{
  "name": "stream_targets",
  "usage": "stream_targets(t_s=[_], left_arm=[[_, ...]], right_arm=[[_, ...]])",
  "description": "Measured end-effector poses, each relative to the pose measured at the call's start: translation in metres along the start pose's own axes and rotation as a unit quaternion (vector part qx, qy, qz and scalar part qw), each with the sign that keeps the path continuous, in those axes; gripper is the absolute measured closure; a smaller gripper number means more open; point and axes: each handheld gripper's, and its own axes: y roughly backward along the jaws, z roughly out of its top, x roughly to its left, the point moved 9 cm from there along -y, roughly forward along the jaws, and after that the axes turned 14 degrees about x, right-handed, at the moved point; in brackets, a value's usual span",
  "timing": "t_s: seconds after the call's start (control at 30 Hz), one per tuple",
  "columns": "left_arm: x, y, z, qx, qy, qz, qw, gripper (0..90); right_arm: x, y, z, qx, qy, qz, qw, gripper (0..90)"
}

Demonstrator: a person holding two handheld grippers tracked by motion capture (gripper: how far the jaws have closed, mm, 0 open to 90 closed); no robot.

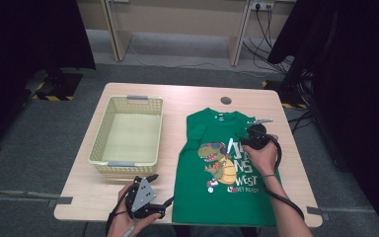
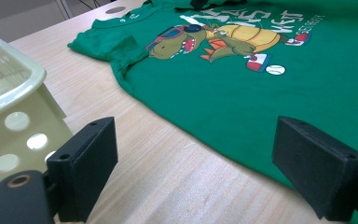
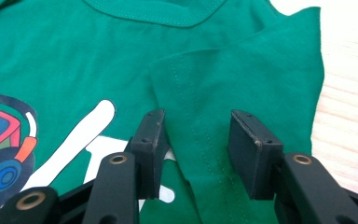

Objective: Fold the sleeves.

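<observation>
While the green T-shirt (image 1: 224,168) lay flat and face up on the right half of the tabletop (image 1: 94,192), its long axis ran from the hem at the person's edge to the collar at the far side, dinosaur print (image 1: 218,159) uppermost. Right sleeve (image 3: 242,88): folded inward over the chest, its stitched hem lying between the jaws of the right tongs (image 3: 196,135). Those jaws stood about half open on either side of the fold; whether the pads pinched the cloth could not be told. Right tongs (image 1: 256,136), in the high view: over the shirt's upper right, near the shoulder, so the nearer hand to collar and sleeve.

Left tongs (image 1: 145,197): at the near edge, just beside the shirt's lower left corner, jaws wide apart and holding nothing. In the left gripper view the shirt's side edge (image 2: 177,126) ran slantwise ahead of the left tongs (image 2: 196,168), from the near right to the far left.

Yellow basket (image 1: 128,136): on the tabletop's left half, apart from the shirt, nothing visible inside.

Judgement: the next fold turned on the sleeve side, within the right hand's reach.
</observation>
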Motion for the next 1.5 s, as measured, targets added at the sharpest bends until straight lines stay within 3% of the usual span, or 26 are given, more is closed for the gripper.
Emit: stream_targets(t_s=[0.23,0.33,0.53,0.67,0.8,1.07,1.23,1.5], left_arm=[[0.000,0.000,0.000,-0.002,0.000,-0.001,1.0000,13.3],[0.000,0.000,0.000,-0.002,0.001,-0.001,1.0000,13.4],[0.000,0.000,0.000,0.000,-0.001,0.000,1.0000,13.4],[-0.001,0.000,0.000,0.001,-0.004,0.002,1.0000,13.4],[0.000,0.000,0.000,0.001,-0.002,0.001,1.0000,13.4],[-0.001,0.000,0.000,-0.001,-0.003,0.000,1.0000,13.4],[0.000,0.000,0.000,0.000,0.000,-0.001,1.0000,13.3],[0.001,0.000,0.000,-0.001,0.003,-0.002,1.0000,13.3]], right_arm=[[0.007,0.001,-0.001,0.005,0.001,0.001,1.0000,53.3],[0.009,0.009,0.000,-0.008,-0.013,0.028,0.9995,49.3],[0.029,0.026,-0.022,0.018,0.050,0.047,0.9975,38.9],[0.038,0.020,-0.040,0.041,0.061,0.045,0.9963,35.0],[0.038,0.019,-0.042,0.022,0.033,0.045,0.9982,33.9],[0.042,0.017,-0.039,0.014,-0.024,0.021,0.9994,34.4],[0.044,0.016,-0.035,0.017,-0.039,0.015,0.9990,34.5],[0.044,0.014,-0.034,0.000,-0.037,0.013,0.9992,34.5]])
